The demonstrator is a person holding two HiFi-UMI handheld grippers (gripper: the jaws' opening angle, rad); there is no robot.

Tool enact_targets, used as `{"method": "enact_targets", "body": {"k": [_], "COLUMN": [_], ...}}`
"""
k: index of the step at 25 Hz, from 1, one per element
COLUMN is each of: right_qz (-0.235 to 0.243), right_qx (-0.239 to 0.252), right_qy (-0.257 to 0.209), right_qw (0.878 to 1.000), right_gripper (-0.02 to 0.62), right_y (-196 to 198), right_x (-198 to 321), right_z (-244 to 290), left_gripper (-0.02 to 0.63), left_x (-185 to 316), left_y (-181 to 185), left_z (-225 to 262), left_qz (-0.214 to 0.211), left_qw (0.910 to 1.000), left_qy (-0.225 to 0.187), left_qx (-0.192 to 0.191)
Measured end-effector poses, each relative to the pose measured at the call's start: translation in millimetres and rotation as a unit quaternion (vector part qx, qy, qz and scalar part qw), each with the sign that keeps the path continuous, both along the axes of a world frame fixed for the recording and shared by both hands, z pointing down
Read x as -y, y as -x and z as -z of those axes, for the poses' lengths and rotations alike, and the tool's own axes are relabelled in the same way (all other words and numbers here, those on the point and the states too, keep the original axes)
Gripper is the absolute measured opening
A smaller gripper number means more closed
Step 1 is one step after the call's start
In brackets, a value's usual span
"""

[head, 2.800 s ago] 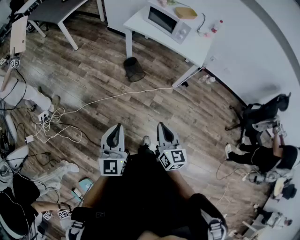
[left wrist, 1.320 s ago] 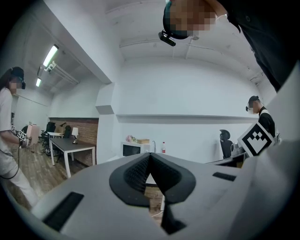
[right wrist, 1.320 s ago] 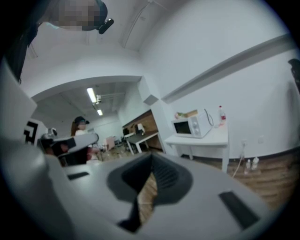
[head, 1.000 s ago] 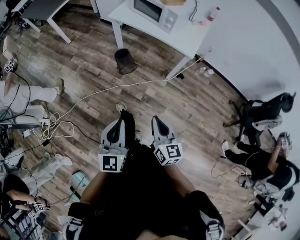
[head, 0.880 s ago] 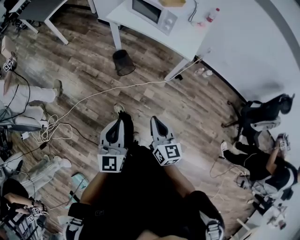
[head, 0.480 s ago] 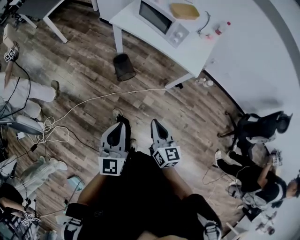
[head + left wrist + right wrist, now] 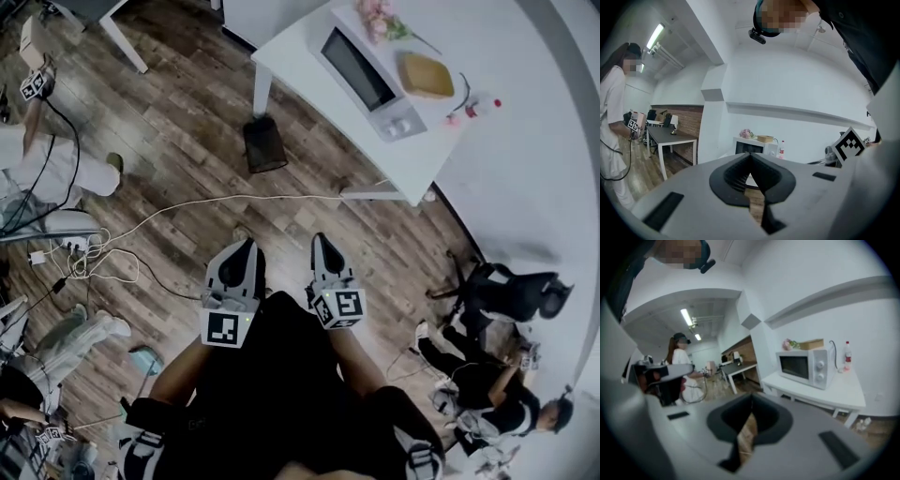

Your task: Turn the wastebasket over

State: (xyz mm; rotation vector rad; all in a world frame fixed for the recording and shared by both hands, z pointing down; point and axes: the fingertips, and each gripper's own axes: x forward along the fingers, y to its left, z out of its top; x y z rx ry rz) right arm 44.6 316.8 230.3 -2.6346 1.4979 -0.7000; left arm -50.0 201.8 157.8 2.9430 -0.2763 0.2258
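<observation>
The wastebasket point(image 7: 265, 143), a dark mesh bin, sits on the wood floor well ahead of both pairs of fingertips. It is roughly in line with the gap between them and a little nearer the left gripper's line. From above, the head view does not show clearly whether its mouth faces up. It is just beside the near leg of the white table point(image 7: 305, 52), on the side away from the wall.

A white cable point(image 7: 234, 199) runs across the floor between the fingertips and the basket.

The left gripper point(image 7: 247, 246) is held level with the right gripper point(image 7: 322, 240), side by side and apart, both pointing toward the basket and the table. Neither touches anything. In the left gripper view the left gripper's point(image 7: 751, 157) jaws are pressed together with nothing between them. In the right gripper view the right gripper's point(image 7: 751, 399) jaws are likewise closed and empty, with only floorboards showing through the slit beneath them.

Beyond the basket, farther from the fingers, the table carries a microwave point(image 7: 366, 70). Past that are pink flowers point(image 7: 380, 19), a flat tan box point(image 7: 427, 75) and a red-capped bottle point(image 7: 478, 105). Off to the left of the fingers stands a person in white point(image 7: 47, 169). Off to the right, near the wall, another person point(image 7: 487, 375) sits low on the floor.
</observation>
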Motion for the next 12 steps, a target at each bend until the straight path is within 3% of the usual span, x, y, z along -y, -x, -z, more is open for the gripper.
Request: {"method": "enact_targets", "body": {"k": [12], "right_qz": [0.058], "right_qx": [0.023], "right_qy": [0.039], "right_qw": [0.997], "right_gripper": [0.032], "right_y": [-70], "right_x": [98], "right_z": [-59], "left_gripper": [0.034], "left_x": [95], "left_y": [-49], "left_z": [-25], "left_qz": [0.043], "left_qw": [0.9988], "left_qy": [-0.003], "left_qx": [0.025]}}
